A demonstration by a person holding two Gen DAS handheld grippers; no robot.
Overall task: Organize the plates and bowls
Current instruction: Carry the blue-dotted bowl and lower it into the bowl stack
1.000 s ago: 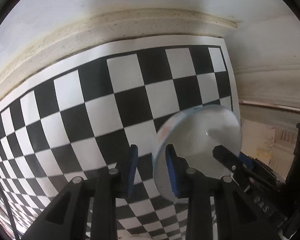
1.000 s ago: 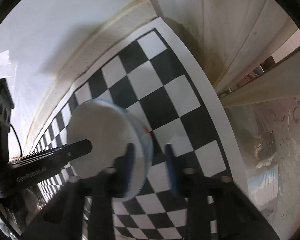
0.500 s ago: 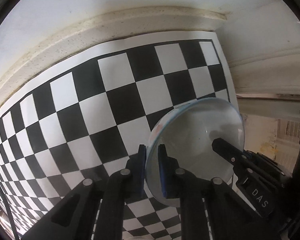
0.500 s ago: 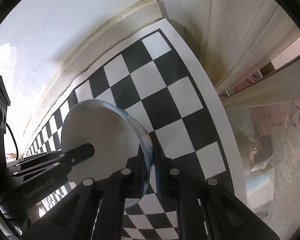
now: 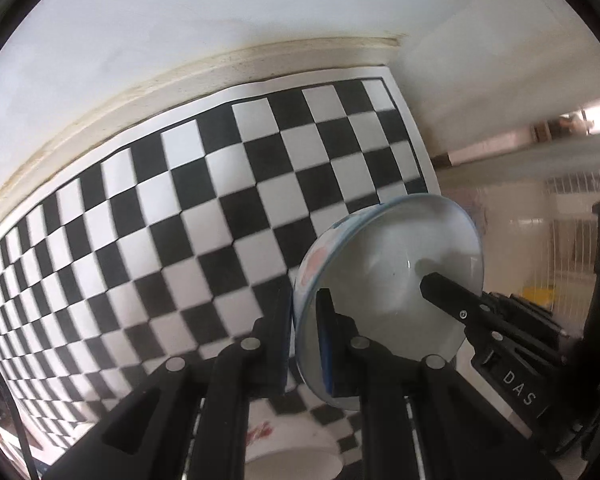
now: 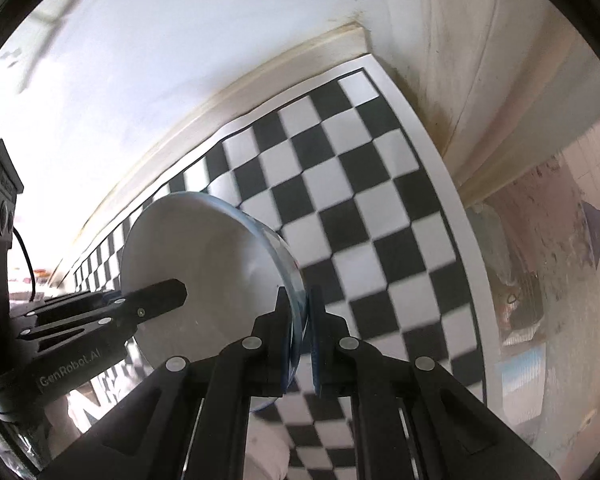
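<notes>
The bowl (image 5: pixel 388 280) is white with a blue rim line and faint pink and blue marks on its outer wall. It hangs above the checkerboard mat (image 5: pixel 204 216), tipped on edge, so its opening faces sideways rather than up; in the left wrist view the hollow faces right, toward the other claw. It sits over the mat's right-hand part, close to the mat's white border on that side.

The left claw (image 5: pixel 305 320) is closed tight on the bowl's rim, one blue pad inside the hollow and one against the outer wall. The right claw (image 6: pixel 300 320) is likewise clamped on the rim at the opposite side, one pad inside and one outside. Each claw's finger shows in the other's view, reaching into the hollow. The jaws of both have just been closing, with the rim between them.

A second white vessel (image 5: pixel 296 452) with red marks lies below the bowl at the lower edge of the view; its shape is unclear.

The mat's far edge runs along a cream ledge (image 5: pixel 140 92) under a white wall (image 5: pixel 260 4). The mat around the bowl is bare on the left and far sides.
</notes>
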